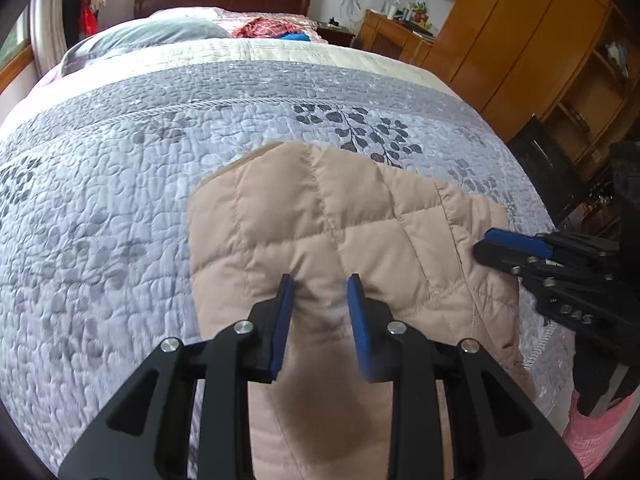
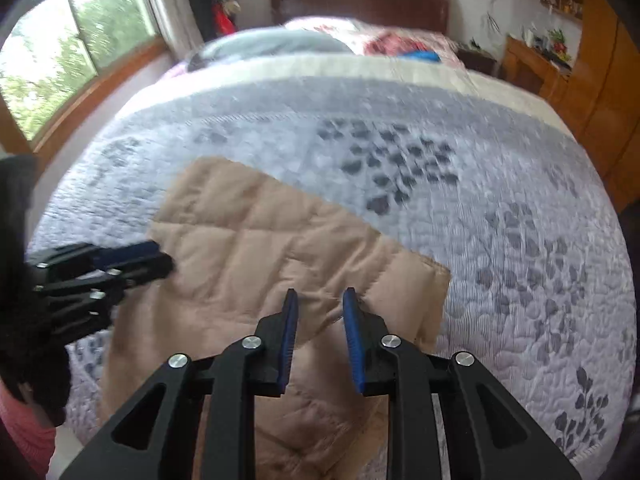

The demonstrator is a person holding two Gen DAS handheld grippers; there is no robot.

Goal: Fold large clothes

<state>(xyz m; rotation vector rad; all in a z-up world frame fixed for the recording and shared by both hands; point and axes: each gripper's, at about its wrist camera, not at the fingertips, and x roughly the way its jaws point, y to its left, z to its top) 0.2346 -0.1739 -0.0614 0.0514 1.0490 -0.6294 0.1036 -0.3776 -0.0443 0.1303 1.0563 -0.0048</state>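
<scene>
While beige quilted jacket lies on bed, L tongs & R tongs are released, probably touching it.

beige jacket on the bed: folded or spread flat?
Partly folded. The jacket forms a compact quilted block on the bedspread, no sleeves showing; its near end hangs over the bed edge.

The only lettering stands on the black side of the right gripper, seen from the left wrist view: raised or embossed characters reading roughly "AS", partly turned away and too distorted to make out fully. Nothing else in either view carries text that can be read.
</scene>
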